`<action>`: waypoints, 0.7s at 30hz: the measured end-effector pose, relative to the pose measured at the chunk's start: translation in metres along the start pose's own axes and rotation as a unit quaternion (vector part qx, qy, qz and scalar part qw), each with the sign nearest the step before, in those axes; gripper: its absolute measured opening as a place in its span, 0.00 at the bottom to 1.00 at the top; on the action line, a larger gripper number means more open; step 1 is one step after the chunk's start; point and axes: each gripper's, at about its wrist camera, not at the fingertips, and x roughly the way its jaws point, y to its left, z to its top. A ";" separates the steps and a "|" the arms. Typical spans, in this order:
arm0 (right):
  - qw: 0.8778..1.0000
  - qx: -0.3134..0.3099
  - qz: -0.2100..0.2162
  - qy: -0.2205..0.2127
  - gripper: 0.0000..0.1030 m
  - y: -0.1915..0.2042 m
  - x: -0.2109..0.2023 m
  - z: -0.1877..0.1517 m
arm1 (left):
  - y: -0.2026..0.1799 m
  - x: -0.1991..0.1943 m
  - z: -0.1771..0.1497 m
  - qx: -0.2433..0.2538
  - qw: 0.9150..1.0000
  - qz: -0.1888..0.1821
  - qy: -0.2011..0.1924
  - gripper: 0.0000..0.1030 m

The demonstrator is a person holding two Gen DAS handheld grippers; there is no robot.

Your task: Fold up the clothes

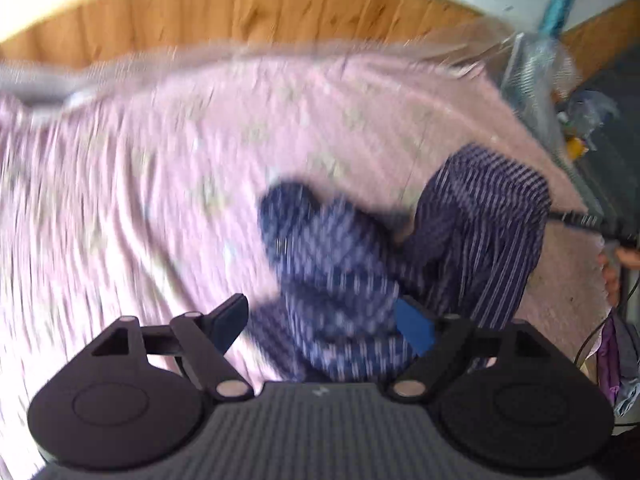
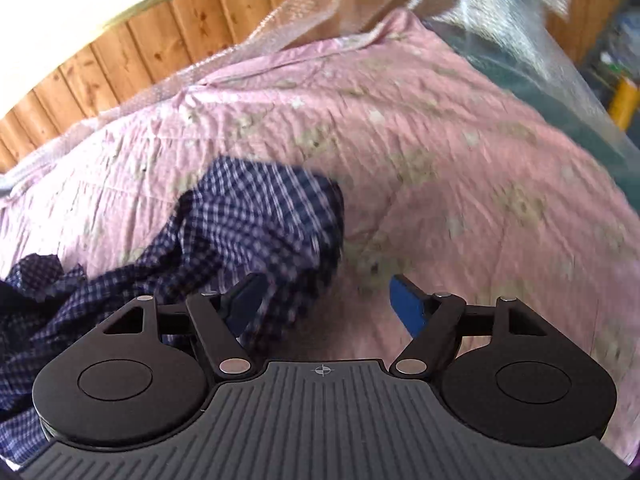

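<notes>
Covering the bed, a pink sheet (image 2: 420, 152) lies ahead of both claws, wood panelling (image 1: 240, 8) beyond. Left claw (image 1: 324, 320) gapes wide, checked shirt (image 1: 340, 264) bunched between its fingers, ungripped. Right claw (image 2: 324, 300) wide open; shirt (image 2: 256, 216) drapes over its left finger.

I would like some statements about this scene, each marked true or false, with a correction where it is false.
1. The checked garment lies on a pink bed cover. True.
2. The left hand-held gripper is shut. False: its jaws stand wide apart, with cloth between them.
3. The right hand-held gripper is open. True.
4. The garment is folded flat. False: it is crumpled.
5. The wall panelling is wooden. True.
</notes>
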 end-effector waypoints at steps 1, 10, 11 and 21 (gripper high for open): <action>1.000 0.008 -0.005 0.000 0.72 -0.008 -0.004 -0.005 | -0.004 -0.002 0.006 0.014 1.000 -0.007 -0.005 0.88; 0.999 0.045 0.023 -0.021 0.49 -0.016 0.031 -0.009 | -0.181 0.224 0.080 0.164 0.975 -0.119 0.092 0.70; 0.998 0.045 0.028 -0.018 0.48 -0.015 0.032 -0.007 | -0.187 0.248 0.078 0.169 0.974 -0.098 0.111 0.29; 0.986 0.161 0.020 -0.037 0.65 -0.025 -0.006 -0.012 | -0.141 0.243 0.093 0.066 0.985 -0.125 0.098 0.24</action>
